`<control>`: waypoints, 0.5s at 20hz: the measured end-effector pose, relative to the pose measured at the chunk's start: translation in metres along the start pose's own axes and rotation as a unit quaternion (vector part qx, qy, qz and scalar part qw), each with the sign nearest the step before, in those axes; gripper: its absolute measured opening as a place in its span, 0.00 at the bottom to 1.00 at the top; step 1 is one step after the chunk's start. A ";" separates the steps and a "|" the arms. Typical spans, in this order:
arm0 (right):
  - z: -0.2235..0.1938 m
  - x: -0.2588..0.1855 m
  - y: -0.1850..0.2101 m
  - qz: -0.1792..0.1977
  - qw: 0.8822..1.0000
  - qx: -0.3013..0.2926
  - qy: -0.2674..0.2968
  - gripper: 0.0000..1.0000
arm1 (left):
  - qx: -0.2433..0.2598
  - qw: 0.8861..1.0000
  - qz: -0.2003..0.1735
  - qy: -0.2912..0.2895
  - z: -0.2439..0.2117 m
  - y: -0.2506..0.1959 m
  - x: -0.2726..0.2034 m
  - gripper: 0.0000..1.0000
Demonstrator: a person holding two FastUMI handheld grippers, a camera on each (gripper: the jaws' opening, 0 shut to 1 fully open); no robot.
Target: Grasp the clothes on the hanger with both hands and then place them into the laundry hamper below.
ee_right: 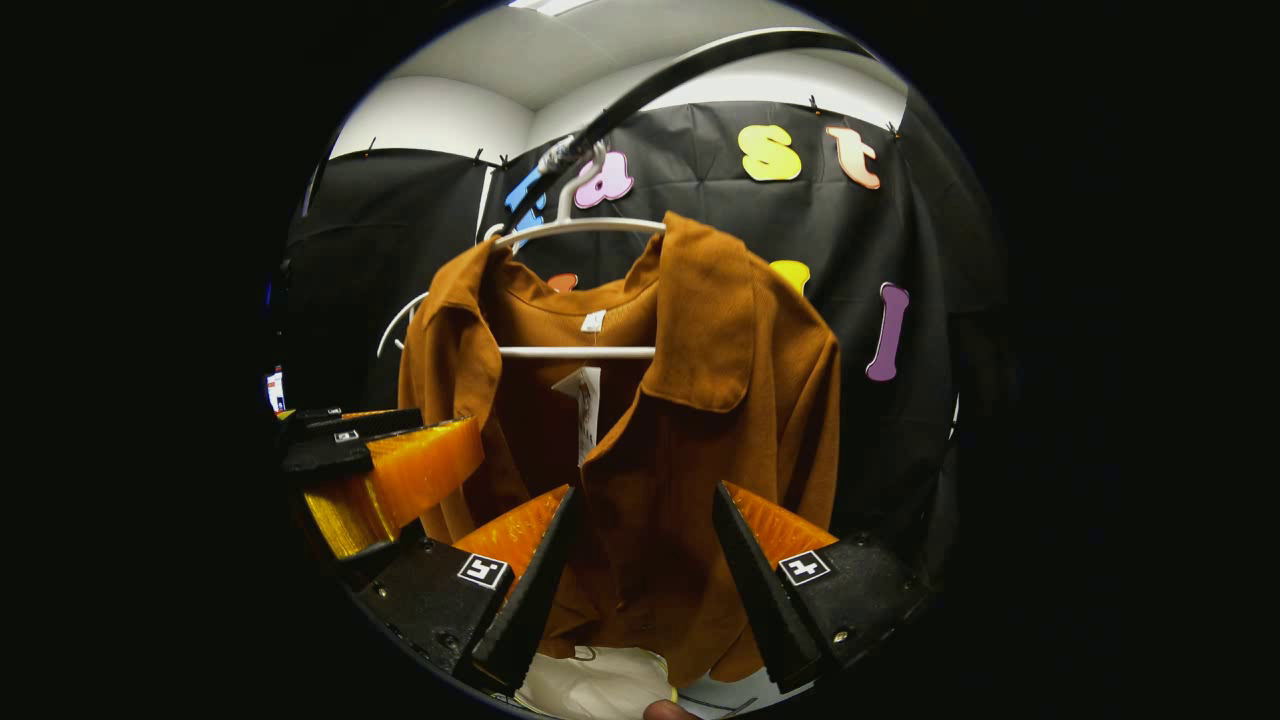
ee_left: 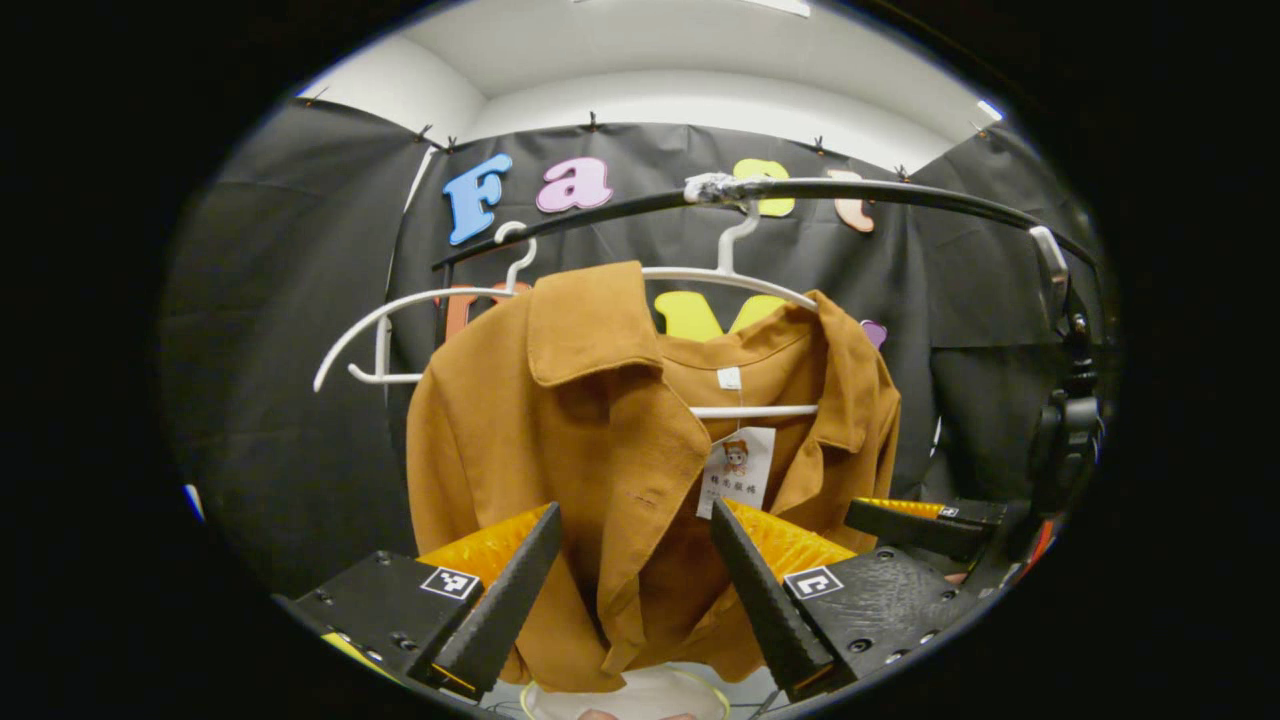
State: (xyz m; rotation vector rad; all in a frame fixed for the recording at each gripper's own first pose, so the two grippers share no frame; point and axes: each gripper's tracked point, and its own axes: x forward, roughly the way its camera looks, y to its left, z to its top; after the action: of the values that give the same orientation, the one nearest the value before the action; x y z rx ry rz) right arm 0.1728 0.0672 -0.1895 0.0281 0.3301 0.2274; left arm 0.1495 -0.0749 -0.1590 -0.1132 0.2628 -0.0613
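Observation:
A brown collared shirt (ee_left: 600, 430) hangs on a white hanger (ee_left: 735, 275) from a black rail (ee_left: 850, 188), with a paper tag (ee_left: 737, 470) at its neck. My left gripper (ee_left: 635, 520) is open right in front of the shirt's front placket, fingers either side of it. In the right gripper view the same shirt (ee_right: 700, 400) hangs on the hanger (ee_right: 580, 228), and my right gripper (ee_right: 647, 500) is open before its lower front. The other gripper (ee_right: 380, 450) stands to its left. The pale hamper (ee_left: 625, 695) lies below the hem.
An empty second white hanger (ee_left: 400, 310) hangs on the rail to the left of the shirt. The rail (ee_right: 650, 90) curves overhead. The right gripper (ee_left: 910, 525) sits close at the right edge of the left gripper view. Black cloth walls close the booth behind.

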 end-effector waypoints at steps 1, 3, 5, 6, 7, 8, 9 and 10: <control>-0.003 0.007 0.004 0.008 1.000 0.004 0.001 0.81 | -0.004 1.000 -0.002 0.006 -0.002 0.000 0.007 0.95; -0.012 0.022 0.004 0.006 1.000 0.003 0.013 0.81 | -0.007 1.000 0.001 0.022 -0.011 0.008 0.018 0.95; -0.015 0.034 0.002 -0.005 1.000 0.006 0.013 0.81 | -0.004 1.000 0.004 0.031 -0.015 0.014 0.027 0.89; -0.010 0.038 -0.002 -0.014 1.000 0.012 0.005 0.81 | -0.001 0.999 0.005 0.032 -0.015 0.016 0.030 0.95; -0.008 0.043 -0.005 -0.023 1.000 0.022 0.003 0.81 | 0.002 0.999 0.008 0.032 -0.015 0.021 0.034 0.95; -0.007 0.045 -0.007 -0.023 0.999 0.027 0.002 0.81 | 0.004 0.999 0.007 0.031 -0.014 0.022 0.037 0.94; -0.005 0.046 -0.009 -0.025 0.999 0.029 0.001 0.81 | 0.005 1.000 0.006 0.030 -0.013 0.022 0.040 0.93; -0.003 0.047 -0.012 -0.027 0.999 0.029 0.000 0.80 | 0.006 1.000 0.003 0.026 -0.012 0.021 0.043 0.92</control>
State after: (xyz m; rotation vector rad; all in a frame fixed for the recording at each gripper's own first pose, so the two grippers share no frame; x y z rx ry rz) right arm 0.2172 0.0662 -0.2082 0.0769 0.3365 0.1638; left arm 0.1885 -0.0583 -0.1837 -0.0983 0.3137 -0.0598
